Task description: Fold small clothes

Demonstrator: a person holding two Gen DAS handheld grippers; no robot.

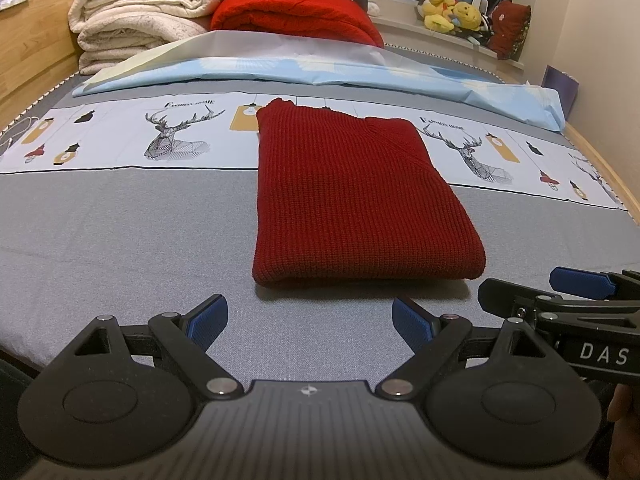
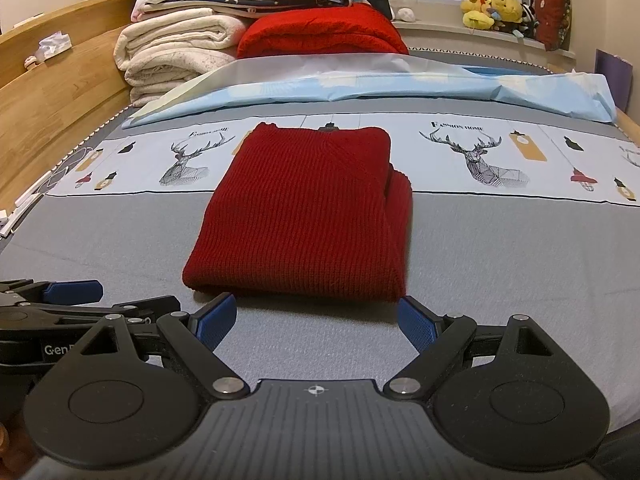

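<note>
Sweater [image 1: 352,196]: dark red knit, folded into a compact rectangle, lying flat on the bed [image 1: 120,240].
Sweater position: middle of the bed, near half on the plain grey sheet, far end over the printed deer band [image 1: 176,136].
Sweater long axis: runs from the grippers toward the stacked bedding at the head of the bed; short axis runs across the bed.
Sweater near end: thick rounded fold edge facing the grippers, raised a little above the sheet.
Sweater far end: narrower in both views, with a small corner of knit sticking up at the far left.
Sweater right side: in the right wrist view, layered edges show along the right flank [image 2: 400,200], one layer bulging outward.
Left gripper [image 1: 310,322]: fingers spread wide, nothing between the blue pads [image 1: 208,320]; just short of the near fold edge, not touching it.
Right gripper [image 2: 316,322]: fingers spread wide, empty; right pad [image 2: 416,324] just beside the sweater's near right corner, contact cannot be told.
Gripper relation: side by side at the near edge, each visible in the other's view.
Person: part of a hand shows at the lower right edge of the left wrist view, blurred.
Surroundings: cream blankets [image 1: 140,12] and a red blanket [image 1: 296,12] stacked at the head; light blue sheet [image 1: 320,72] folded across beyond the sweater; plush toys [image 2: 492,8] on the window ledge.
</note>
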